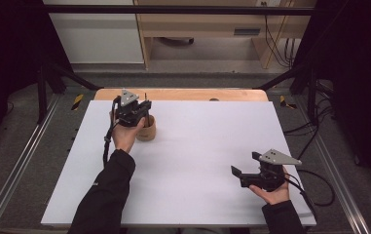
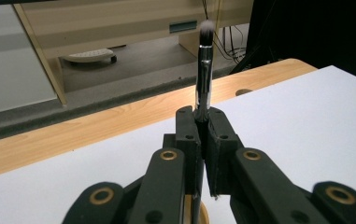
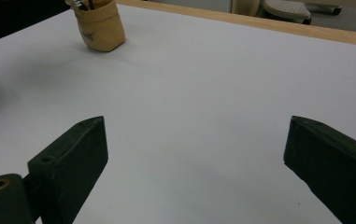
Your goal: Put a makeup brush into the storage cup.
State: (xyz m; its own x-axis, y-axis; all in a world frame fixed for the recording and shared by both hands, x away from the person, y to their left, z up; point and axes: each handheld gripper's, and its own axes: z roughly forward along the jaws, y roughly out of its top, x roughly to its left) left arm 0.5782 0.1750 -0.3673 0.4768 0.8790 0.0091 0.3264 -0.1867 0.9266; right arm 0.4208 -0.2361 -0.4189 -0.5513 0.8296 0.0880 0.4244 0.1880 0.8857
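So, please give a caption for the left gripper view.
Left gripper fingers shut on an upright makeup brush above the white table.

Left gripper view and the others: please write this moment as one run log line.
left gripper: shut on black makeup brush, upright above tan round holder | right gripper: open, apart over white board

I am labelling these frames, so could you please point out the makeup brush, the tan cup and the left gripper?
makeup brush [image 2: 202, 70], left gripper view, on its metal ferrule.
tan cup [image 3: 100, 29], right gripper view, on its outer wall.
left gripper [image 2: 202, 122], left gripper view, between its fingers, closed on the brush handle.
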